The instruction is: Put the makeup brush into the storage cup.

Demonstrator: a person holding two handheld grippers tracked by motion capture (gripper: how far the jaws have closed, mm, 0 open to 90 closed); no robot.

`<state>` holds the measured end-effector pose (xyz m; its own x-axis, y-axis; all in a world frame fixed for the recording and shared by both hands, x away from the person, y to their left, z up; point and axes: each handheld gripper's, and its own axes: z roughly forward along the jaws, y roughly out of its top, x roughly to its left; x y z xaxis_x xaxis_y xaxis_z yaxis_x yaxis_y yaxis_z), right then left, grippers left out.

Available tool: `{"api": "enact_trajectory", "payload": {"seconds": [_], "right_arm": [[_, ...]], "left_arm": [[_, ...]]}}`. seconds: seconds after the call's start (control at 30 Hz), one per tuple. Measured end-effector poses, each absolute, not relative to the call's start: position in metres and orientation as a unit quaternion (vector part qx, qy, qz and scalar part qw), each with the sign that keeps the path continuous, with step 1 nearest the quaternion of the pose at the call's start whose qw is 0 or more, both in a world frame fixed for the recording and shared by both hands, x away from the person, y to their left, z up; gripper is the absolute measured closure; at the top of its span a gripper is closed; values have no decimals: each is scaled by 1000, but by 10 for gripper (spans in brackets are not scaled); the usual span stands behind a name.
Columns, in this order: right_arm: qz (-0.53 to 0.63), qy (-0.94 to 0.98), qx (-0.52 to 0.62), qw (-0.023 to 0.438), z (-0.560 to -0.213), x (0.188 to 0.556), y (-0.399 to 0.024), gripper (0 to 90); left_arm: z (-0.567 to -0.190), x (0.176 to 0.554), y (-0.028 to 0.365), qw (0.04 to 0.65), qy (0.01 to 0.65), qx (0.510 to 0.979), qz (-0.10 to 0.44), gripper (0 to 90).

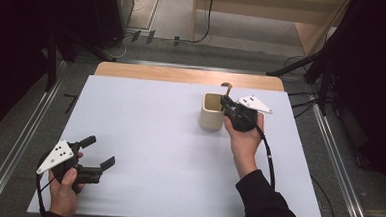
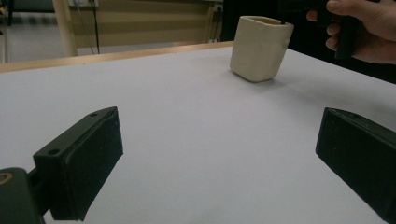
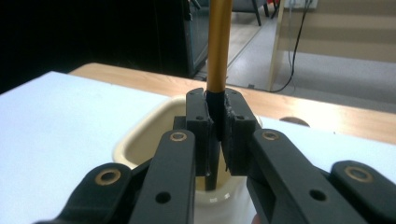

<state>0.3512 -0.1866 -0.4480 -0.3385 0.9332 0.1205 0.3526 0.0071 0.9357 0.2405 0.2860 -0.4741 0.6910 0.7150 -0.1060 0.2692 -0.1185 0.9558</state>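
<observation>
Cream-coloured and square-mouthed with rounded corners, the cup (image 1: 212, 111) is standing upright on the white table (image 1: 153, 151), directly under the tips of the right gripper (image 3: 216, 125). That gripper's 2 jaws are pressing together on a slim stick (image 3: 218, 42), gold above the pads and black where they are clamping it. The stick is standing nearly upright, and its black lower end is reaching down past the rim into the cup's mouth. How deep it is going, and whether anything else is lying inside the cup, cannot be told. In the high view the right gripper (image 1: 227, 101) is sitting just beside the cup's right wall. The left gripper (image 1: 98, 152) is resting well apart from the cup, its 2 jaws standing wide apart with nothing between them; the cup (image 2: 260, 46) is showing far ahead of it.
</observation>
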Motion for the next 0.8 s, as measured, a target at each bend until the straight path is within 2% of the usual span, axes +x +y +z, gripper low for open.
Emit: {"api": "enact_trajectory", "payload": {"seconds": [0.2,0.37,0.5,0.53,0.63,0.8], "right_arm": [[493,653,499,287,-452,350,-188,817],[493,649,499,296,-447,345,-187,675],[495,643,501,300,-447,340,-190,519],[493,644,503,297,-447,338,-192,471],[499,641,517,271,-446,334,-198,418],[500,642,510,279,-448,323,-206,232]], "left_arm": [[-474,241,285,568,339,723,196,12],[-474,240,285,569,338,723,196,13],[-474,240,285,569,338,723,197,13],[-474,240,285,570,339,722,197,13],[-474,240,285,570,338,722,196,13],[-473,240,284,571,337,723,196,13]]}}
